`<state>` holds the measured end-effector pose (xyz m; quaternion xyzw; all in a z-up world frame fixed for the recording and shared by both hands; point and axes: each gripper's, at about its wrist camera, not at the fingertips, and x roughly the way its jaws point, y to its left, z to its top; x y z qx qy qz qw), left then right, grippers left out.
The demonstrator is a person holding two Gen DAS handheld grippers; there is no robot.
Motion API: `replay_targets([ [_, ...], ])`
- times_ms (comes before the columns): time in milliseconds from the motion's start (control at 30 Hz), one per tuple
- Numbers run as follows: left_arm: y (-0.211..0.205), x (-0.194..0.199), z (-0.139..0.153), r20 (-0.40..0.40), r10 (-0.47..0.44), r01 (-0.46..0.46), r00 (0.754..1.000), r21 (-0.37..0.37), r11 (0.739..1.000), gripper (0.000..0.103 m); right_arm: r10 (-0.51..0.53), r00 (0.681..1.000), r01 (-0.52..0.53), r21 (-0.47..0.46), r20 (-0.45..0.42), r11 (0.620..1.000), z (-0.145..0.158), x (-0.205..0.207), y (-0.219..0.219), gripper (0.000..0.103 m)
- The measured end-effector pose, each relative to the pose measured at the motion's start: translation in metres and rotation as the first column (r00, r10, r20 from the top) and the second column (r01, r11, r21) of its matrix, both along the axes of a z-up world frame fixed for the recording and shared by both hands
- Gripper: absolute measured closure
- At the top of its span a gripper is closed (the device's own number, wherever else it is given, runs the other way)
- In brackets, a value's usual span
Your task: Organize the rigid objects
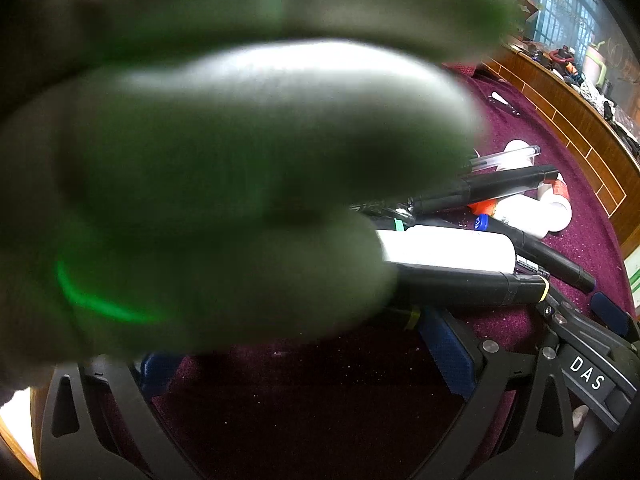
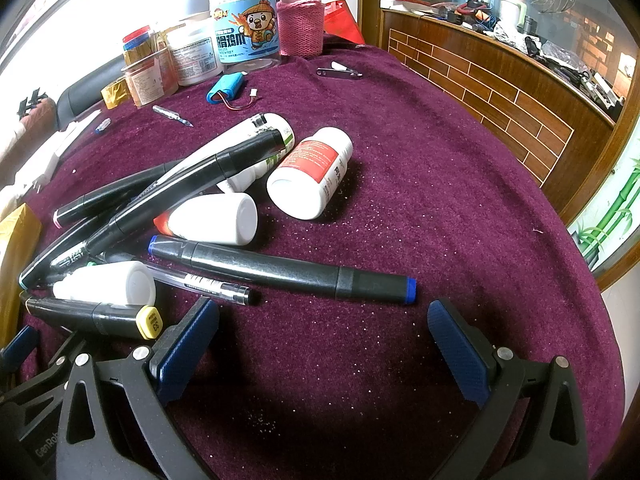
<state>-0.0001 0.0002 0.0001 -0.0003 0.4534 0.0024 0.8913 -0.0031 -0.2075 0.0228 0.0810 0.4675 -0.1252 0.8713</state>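
A heap of rigid items lies on the maroon cloth [image 2: 420,200]. It holds black markers, white bottles and a clear pen [image 2: 200,282]. A blue-capped marker [image 2: 280,268] lies nearest my right gripper [image 2: 324,344], which is open just short of it and holds nothing. A red-labelled bottle [image 2: 312,172] lies on its side behind. A yellow-capped marker [image 2: 100,316] sits at the left. My left gripper [image 1: 304,360] is open over bare cloth. A blurred grey-green shape [image 1: 240,160] close to the lens hides most of the left wrist view. A white bottle [image 1: 452,250] shows beside it.
Jars, a cartoon-labelled tub [image 2: 248,28] and a pink flask [image 2: 300,20] stand at the back. A blue battery pack [image 2: 226,88] and a small metal tool [image 2: 340,70] lie near them. A wooden counter [image 2: 500,80] borders the right. A gold box [image 2: 16,256] is at the left.
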Motion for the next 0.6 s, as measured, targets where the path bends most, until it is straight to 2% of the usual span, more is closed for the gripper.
replay_targets([
  [600,-0.0006,-0.0009,0.0010,-0.002,0.000,0.000,1.000,-0.002,1.000,0.000,0.000,1.000,0.000,0.000,0.000,1.000,-0.0001,0.0003,0.0002,0.001],
])
